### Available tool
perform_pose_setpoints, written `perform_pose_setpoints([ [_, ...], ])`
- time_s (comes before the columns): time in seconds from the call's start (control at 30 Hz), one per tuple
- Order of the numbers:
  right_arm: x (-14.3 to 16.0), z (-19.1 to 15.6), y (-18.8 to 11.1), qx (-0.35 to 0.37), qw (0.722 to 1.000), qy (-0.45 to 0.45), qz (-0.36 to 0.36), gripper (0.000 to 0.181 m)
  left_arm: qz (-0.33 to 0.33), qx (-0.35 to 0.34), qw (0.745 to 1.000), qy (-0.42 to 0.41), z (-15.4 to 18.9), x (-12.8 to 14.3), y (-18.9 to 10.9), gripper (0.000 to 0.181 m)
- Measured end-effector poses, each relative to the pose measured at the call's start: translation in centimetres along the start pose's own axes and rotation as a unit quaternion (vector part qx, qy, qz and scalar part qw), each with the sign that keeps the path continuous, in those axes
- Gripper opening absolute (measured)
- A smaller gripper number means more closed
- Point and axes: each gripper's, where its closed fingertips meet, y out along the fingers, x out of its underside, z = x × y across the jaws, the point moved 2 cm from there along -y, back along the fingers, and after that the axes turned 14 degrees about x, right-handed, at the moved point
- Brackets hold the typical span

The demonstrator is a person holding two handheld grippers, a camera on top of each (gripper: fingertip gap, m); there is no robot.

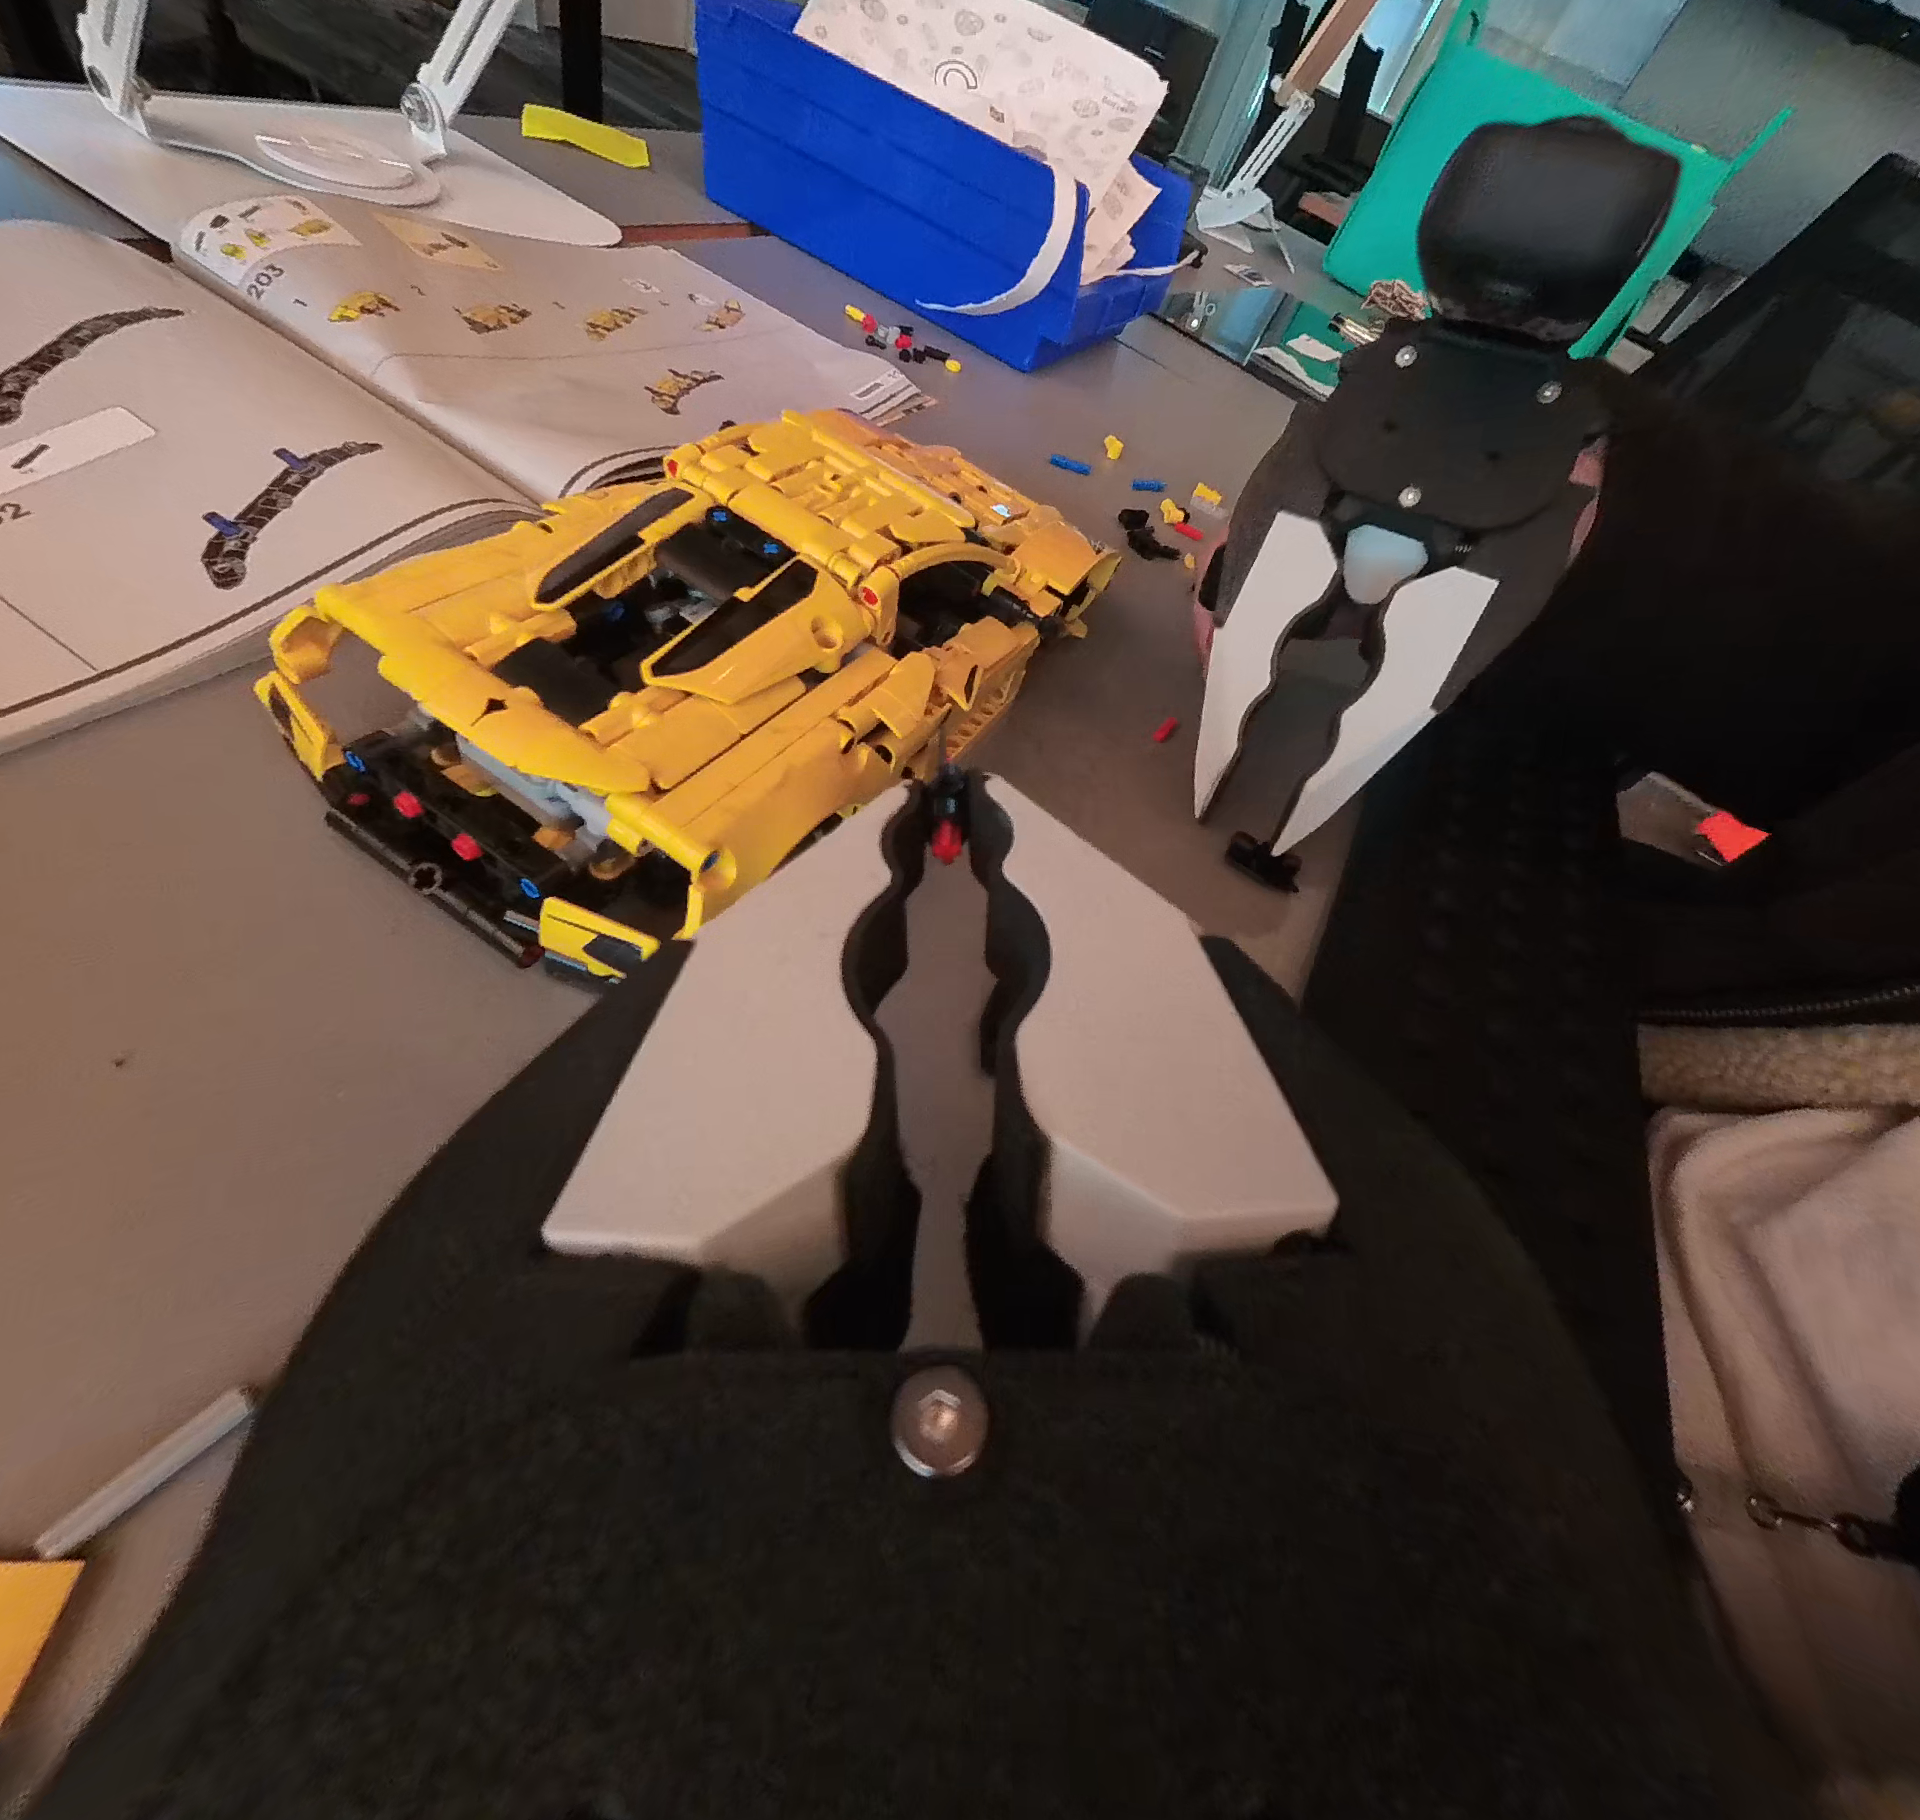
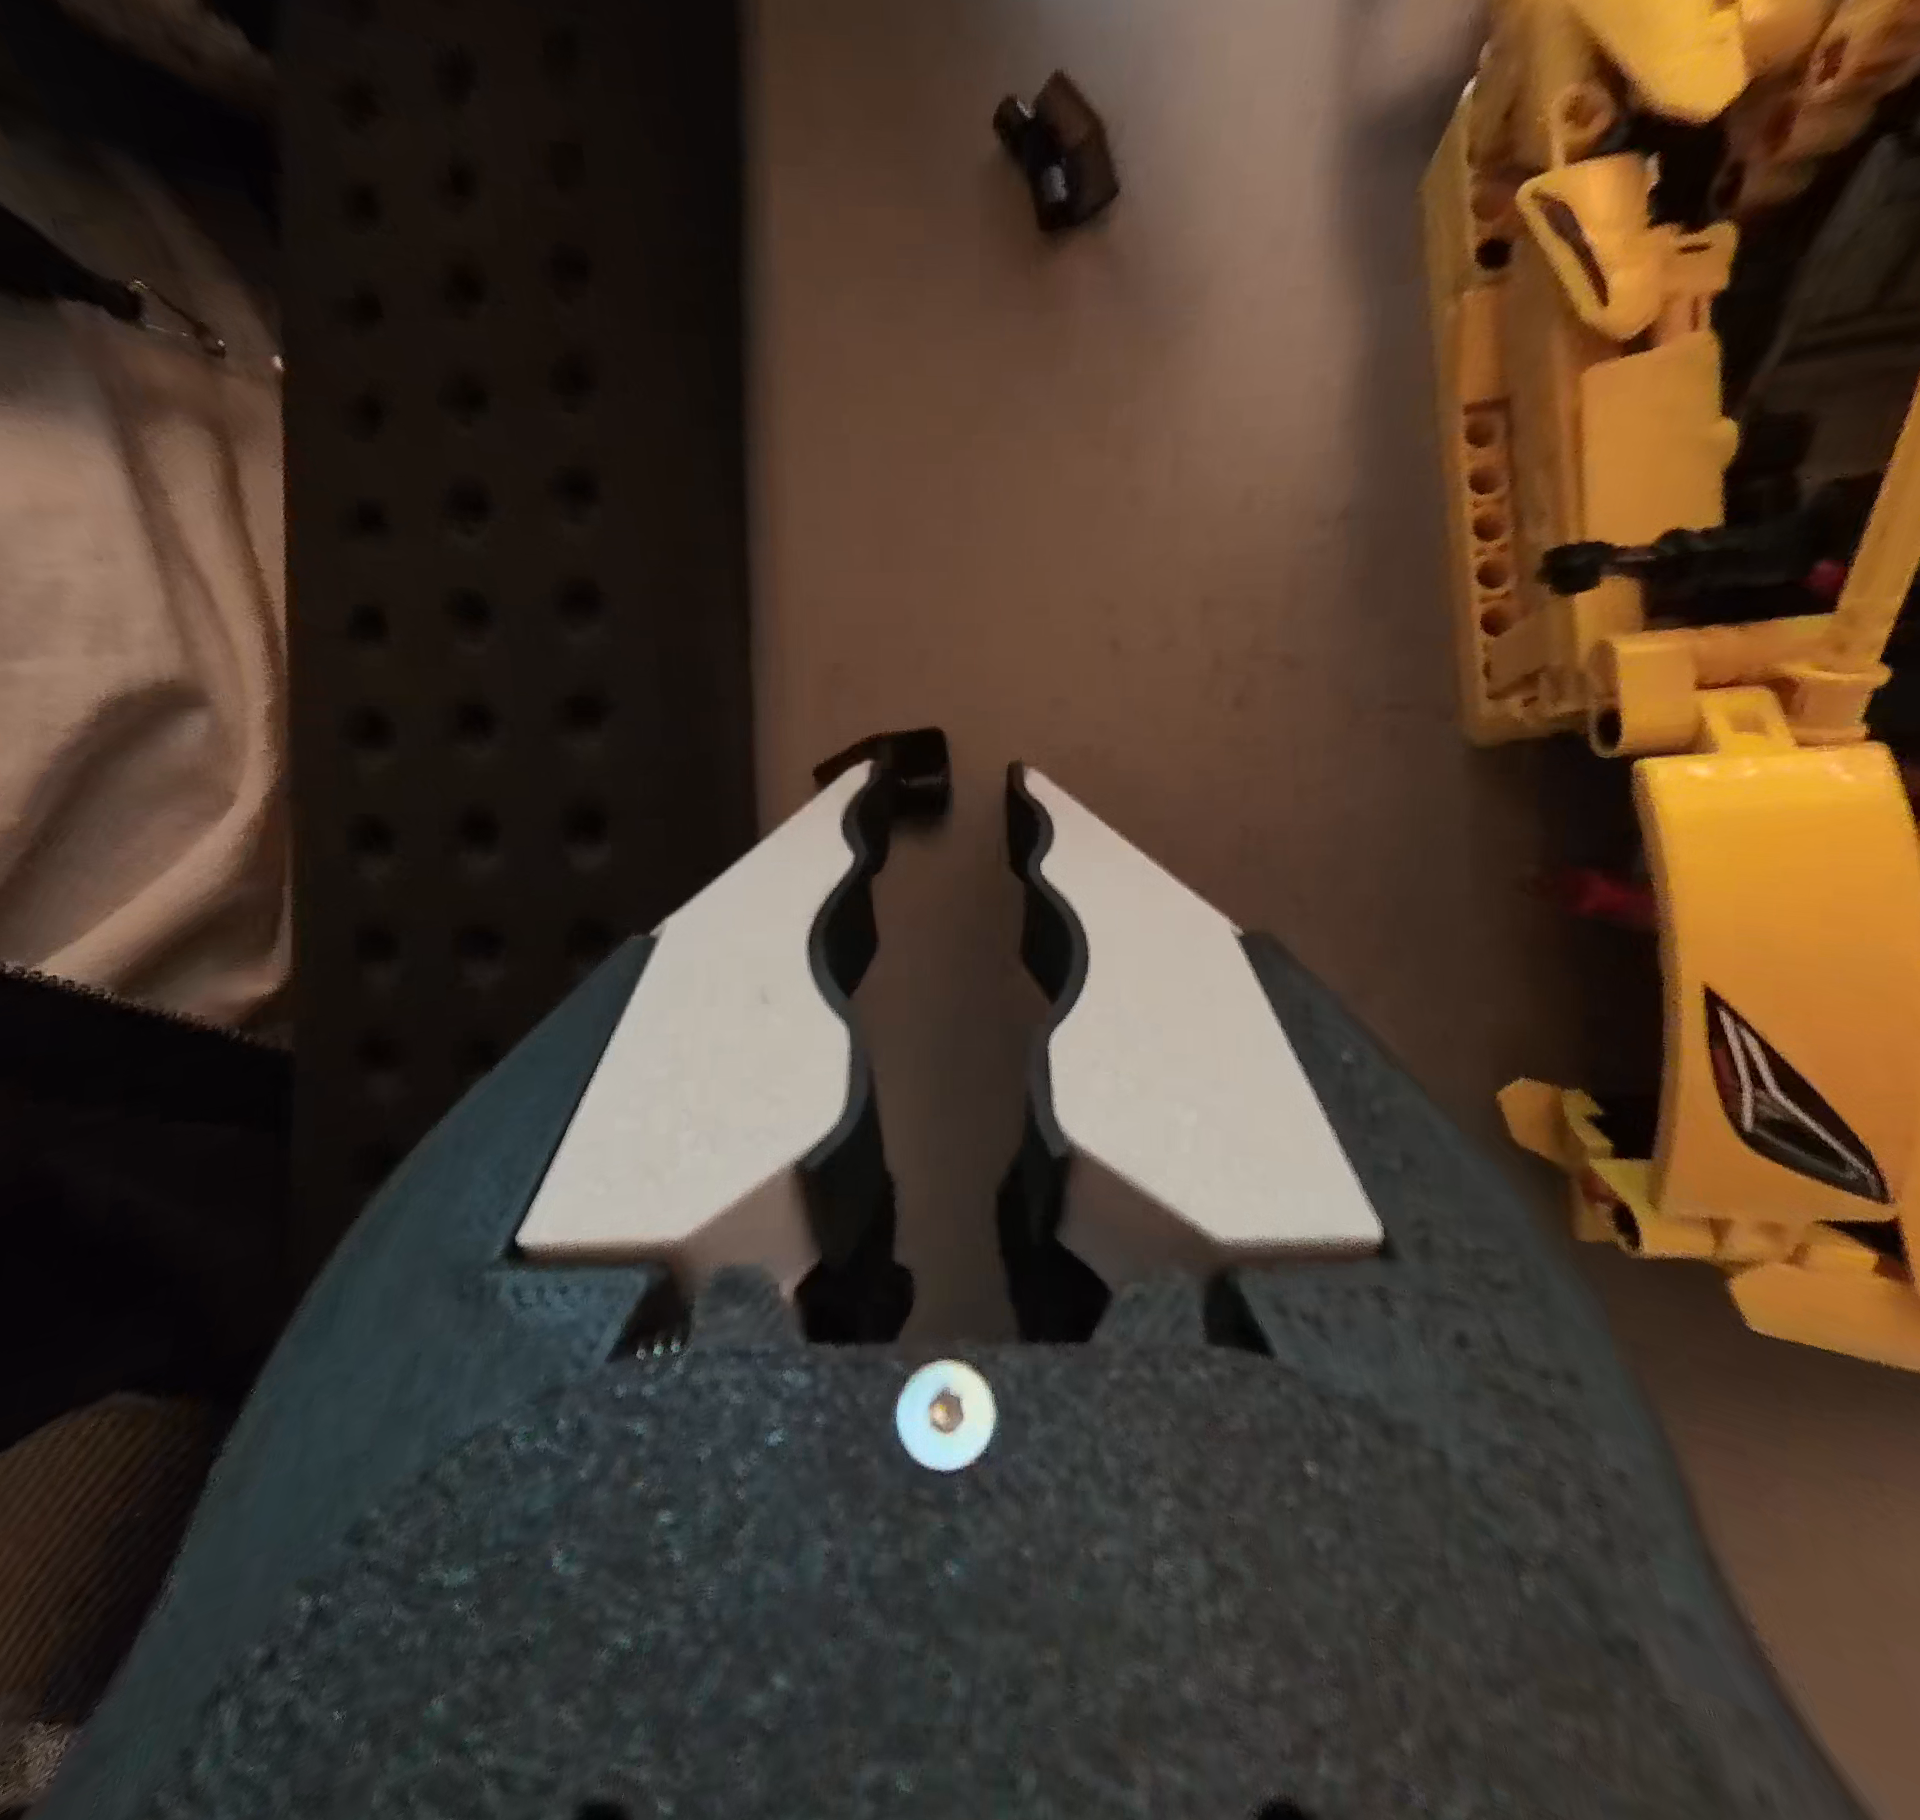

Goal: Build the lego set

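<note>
Yellow bricks make up the nearly finished car (image 1: 686, 669), which sits on the grey bench (image 1: 208, 1043) toward its middle, nose pointing at the near edge, with the open instruction booklet (image 1: 260, 420) just beside it on the far-left side.

The left gripper (image 1: 948, 814) hovers at the car's near right flank. Its white fingers (image 1: 790, 1043) are drawn almost together, pinching a small black-and-red piece (image 1: 945, 820) at the very tips.

The right gripper (image 2: 971, 783) points down at the bench near its right edge, beside the car. Its jaws stand a narrow gap apart. A small black piece (image 2: 909, 762) lies at the tip of one finger (image 2: 727, 1022), touching it; the other finger is clear of it, so nothing is clamped. In the left wrist view the same gripper stands tips-down with that black part under them.

Another dark piece (image 2: 1055, 155) lies alone on the bench farther along. Loose small parts (image 1: 1153, 503) in yellow, blue, red and black are scattered beyond the car's far end, and a blue bin (image 1: 883, 181) holding crumpled paper stands toward the far edge.
</note>
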Motion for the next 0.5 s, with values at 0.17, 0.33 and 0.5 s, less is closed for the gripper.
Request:
perform_pose_setpoints([
  [0.17, -0.1, -1.0, 0.1, 0.005, 1.0, -0.017, -0.023, 0.022, -0.009, 0.005, 1.0, 0.001, 0.2, 0.2, 0.3, 0.007],
  [0.33, -0.4, -2.4, 0.1, 0.027, 0.998, -0.025, -0.044, 0.012, -0.007, 0.012, 1.0, -0.001, 0.4, 0.3, 0.3, 0.007],
  [0.5, 0.1, -2.5, -0.1, 0.007, 1.0, 0.01, -0.023, 0.012, -0.007, 0.021, 1.0, -0.002, 0.7, 0.3, 0.5, 0.007],
])
